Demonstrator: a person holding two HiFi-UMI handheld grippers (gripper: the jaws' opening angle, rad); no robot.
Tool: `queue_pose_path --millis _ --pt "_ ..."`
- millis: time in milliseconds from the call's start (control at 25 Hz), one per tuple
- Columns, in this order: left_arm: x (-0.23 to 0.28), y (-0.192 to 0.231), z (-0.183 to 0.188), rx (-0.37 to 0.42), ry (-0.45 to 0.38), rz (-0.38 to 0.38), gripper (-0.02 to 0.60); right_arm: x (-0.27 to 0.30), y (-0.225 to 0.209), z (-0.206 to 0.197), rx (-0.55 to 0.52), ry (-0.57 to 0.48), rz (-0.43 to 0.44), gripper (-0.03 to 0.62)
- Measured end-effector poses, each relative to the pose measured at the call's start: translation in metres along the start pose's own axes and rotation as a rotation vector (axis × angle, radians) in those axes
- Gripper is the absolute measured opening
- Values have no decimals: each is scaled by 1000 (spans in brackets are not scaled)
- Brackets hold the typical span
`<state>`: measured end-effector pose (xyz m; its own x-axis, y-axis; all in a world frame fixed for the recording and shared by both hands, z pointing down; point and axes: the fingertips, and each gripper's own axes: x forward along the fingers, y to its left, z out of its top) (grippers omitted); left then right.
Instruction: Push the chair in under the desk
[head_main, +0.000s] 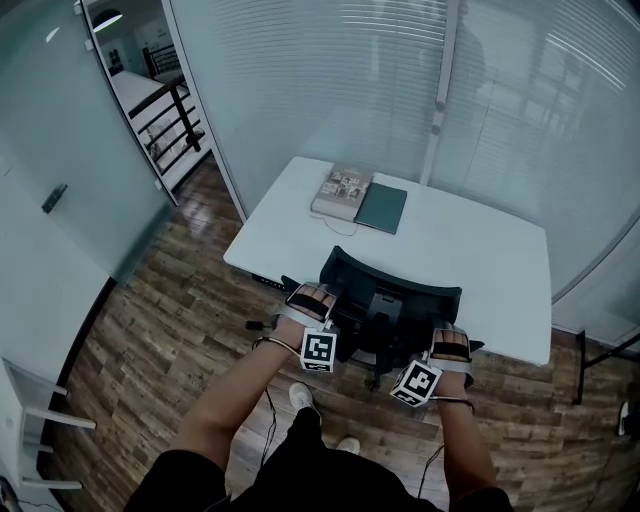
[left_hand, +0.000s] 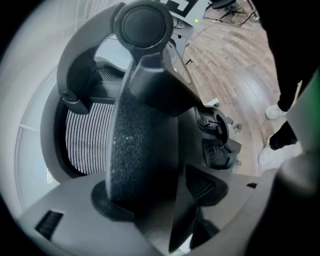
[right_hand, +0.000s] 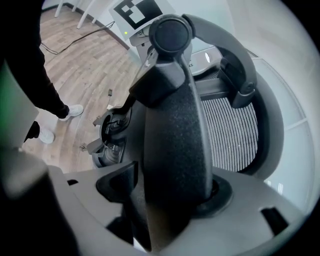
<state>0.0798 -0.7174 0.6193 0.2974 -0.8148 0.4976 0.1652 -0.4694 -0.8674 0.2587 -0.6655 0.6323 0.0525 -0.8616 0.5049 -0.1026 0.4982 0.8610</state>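
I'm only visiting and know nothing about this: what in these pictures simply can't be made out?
- Seat of the chair: head view, hidden behind its backrest and the desk.
- Space under the desk: head view, covered by the desktop.
- Cover print of the book: head view, too small.
- Whether left tongs and right tongs actually pinch the chair: both gripper views, a black armrest pad fills each frame close up.

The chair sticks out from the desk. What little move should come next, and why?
Probably a gentle push straight forward with both. The left gripper and right gripper sit on either side of the chair, behind its back, and it is only partly under the white desk.
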Motion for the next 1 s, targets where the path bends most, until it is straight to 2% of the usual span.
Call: queue_pose_path --millis 160,360,560,640,800,1000 --pt "1 1 0 -1 2 12 322 1 1 0 7 0 7 313" --pt "2 -2 0 9 -4 -13 324 5 4 -2 7 -1 22 290" --pt "0 -2 -3 0 13 11 342 1 8 3 -29 -31 42 322" --pt "-6 1 -2 -28 12 21 348 -8 8 6 -3 -72 42 341" --pt "-39 12 3 -182 -41 88 350 -45 -9 17 158 -176 18 347" --pt "-100 18 10 -431 -110 139 350 -119 -38 46 529 -418 91 359"
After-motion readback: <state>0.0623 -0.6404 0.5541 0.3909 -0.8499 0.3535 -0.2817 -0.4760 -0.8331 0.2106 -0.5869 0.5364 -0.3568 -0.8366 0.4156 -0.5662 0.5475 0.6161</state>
